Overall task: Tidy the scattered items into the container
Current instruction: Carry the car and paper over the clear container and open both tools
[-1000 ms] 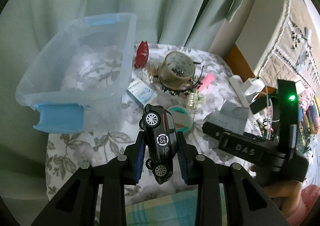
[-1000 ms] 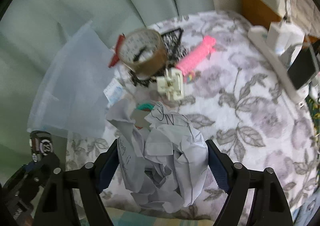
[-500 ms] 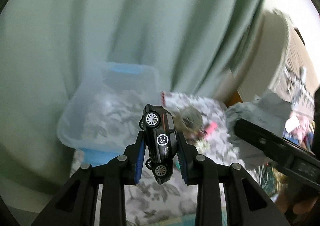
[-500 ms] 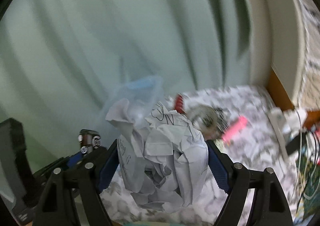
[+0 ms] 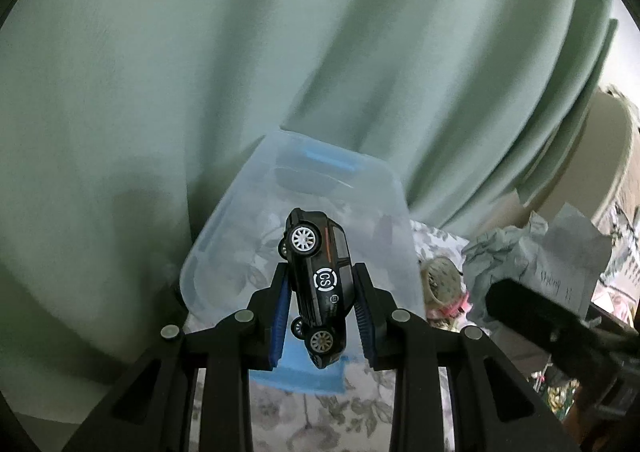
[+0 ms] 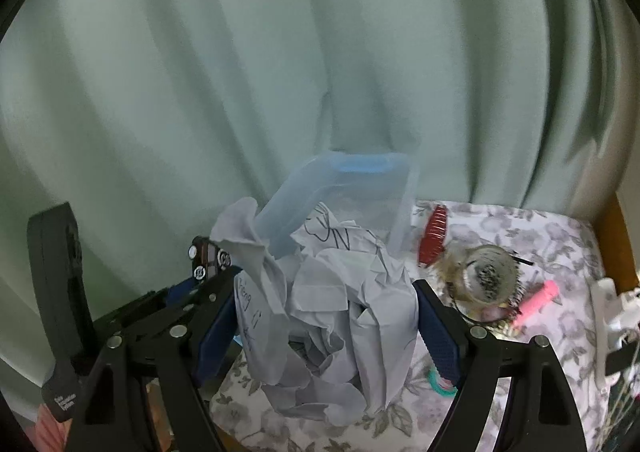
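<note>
While paper (image 6: pixel 332 316) fills R fingers (image 6: pixel 438 336), car (image 5: pixel 320 284) sits btwn L fingers (image 5: pixel 280 316).

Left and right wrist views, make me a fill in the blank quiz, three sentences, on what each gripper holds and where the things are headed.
1. The left gripper is shut on a black toy ____.
2. The right gripper is shut on a ball of crumpled ____.
3. The clear plastic container on the floral cloth has ____ handles.

Missing words: car; paper; blue
</note>
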`<state>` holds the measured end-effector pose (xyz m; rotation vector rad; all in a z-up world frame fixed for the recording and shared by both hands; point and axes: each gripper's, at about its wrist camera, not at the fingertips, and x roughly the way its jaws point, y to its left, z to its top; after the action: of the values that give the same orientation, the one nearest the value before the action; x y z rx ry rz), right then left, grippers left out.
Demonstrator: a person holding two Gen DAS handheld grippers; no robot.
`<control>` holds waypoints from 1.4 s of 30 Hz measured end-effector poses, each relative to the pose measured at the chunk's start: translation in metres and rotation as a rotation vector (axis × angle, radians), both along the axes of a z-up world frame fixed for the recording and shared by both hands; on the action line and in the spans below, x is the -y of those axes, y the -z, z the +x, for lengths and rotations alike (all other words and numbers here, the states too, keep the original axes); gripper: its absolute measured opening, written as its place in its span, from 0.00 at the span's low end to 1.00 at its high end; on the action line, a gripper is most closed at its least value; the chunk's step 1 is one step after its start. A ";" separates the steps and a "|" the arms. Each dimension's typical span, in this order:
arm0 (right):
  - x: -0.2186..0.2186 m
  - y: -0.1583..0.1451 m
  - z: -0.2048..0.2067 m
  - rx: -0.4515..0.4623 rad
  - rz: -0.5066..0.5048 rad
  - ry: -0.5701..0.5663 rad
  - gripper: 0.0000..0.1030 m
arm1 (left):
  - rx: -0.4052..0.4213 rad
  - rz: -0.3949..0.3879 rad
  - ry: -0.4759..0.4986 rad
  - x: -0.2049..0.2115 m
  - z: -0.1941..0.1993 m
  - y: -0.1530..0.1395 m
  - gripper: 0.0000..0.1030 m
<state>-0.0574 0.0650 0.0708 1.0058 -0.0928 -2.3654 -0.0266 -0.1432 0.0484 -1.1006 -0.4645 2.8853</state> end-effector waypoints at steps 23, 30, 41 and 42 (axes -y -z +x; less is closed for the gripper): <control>0.049 0.041 -0.076 0.086 0.037 -0.030 0.83 | 0.101 0.062 -0.022 0.024 -0.058 0.051 0.31; 0.055 0.054 -0.081 0.109 0.048 -0.036 0.83 | 0.123 0.056 -0.026 0.022 -0.068 0.062 0.31; 0.057 0.058 -0.082 0.112 0.063 -0.038 0.90 | 0.117 0.070 -0.021 0.023 -0.069 0.062 0.56; 0.056 0.058 -0.080 0.113 0.059 -0.034 0.92 | 0.123 0.079 -0.024 0.024 -0.069 0.063 0.58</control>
<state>-0.1378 0.0087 0.0129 1.1605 -0.0477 -2.2914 -0.0952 -0.1671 -0.0148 -1.2726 -0.5939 2.8031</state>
